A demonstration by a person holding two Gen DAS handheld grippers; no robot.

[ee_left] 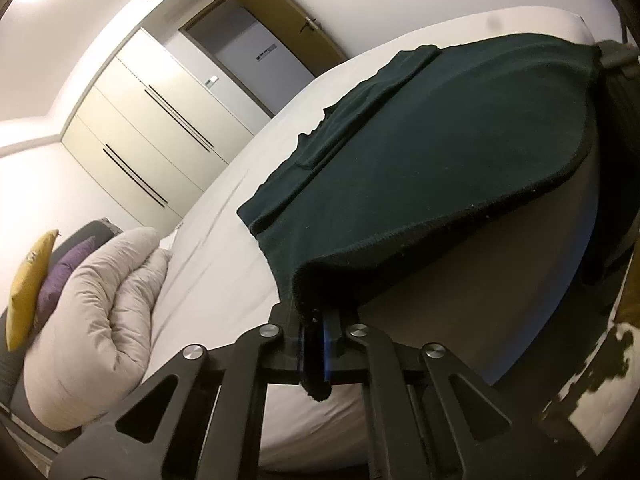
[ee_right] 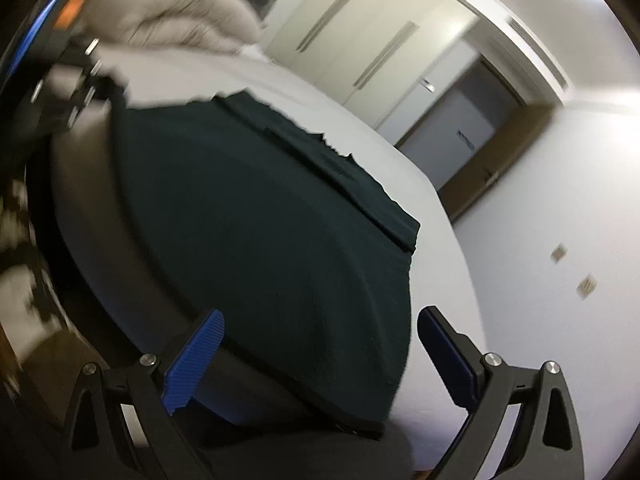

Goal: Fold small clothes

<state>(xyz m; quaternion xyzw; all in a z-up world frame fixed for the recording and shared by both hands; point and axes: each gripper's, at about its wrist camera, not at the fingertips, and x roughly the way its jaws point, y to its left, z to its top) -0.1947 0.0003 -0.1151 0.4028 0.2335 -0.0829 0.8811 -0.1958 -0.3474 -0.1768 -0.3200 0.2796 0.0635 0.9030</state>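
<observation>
A dark green garment (ee_left: 420, 160) lies spread on the white bed (ee_left: 216, 256), with a folded part toward its far side. My left gripper (ee_left: 316, 320) is shut on the garment's near corner and holds that edge lifted off the sheet, so the cloth sags in an arc. In the right wrist view the same garment (ee_right: 260, 240) stretches from the left gripper (ee_right: 100, 84) at the upper left down to my right gripper (ee_right: 320, 316). The right gripper's blue pads (ee_right: 196, 360) stand wide apart with the other near corner of the cloth between them, not pressed.
A bunched beige duvet (ee_left: 100, 320) with a yellow cushion (ee_left: 28, 288) and a purple cushion (ee_left: 60, 276) sits at the bed's head. Cream wardrobes (ee_left: 152, 128) and a doorway (ee_left: 256, 60) stand beyond the bed. Dark glossy floor (ee_left: 580, 380) lies along the bed's near edge.
</observation>
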